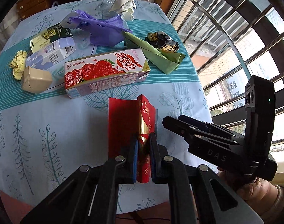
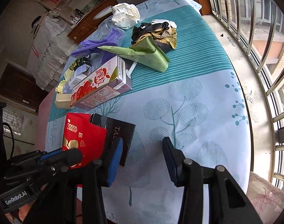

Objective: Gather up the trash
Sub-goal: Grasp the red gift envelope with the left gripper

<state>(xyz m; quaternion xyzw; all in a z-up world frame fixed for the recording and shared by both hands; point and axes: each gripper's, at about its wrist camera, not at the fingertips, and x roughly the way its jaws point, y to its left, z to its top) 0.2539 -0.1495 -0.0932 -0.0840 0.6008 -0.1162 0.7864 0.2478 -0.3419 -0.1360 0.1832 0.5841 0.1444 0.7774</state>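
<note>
Between left tool (image 1: 143, 145) pads: red envelope (image 1: 131, 115)

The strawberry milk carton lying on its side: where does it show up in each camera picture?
Left wrist view: the red and white strawberry milk carton lies at centre, just beyond the red envelope.
Right wrist view: the carton is left of centre, again beyond the envelope.
Shared landmark: the folded green paper wrapper behind the carton.
</note>
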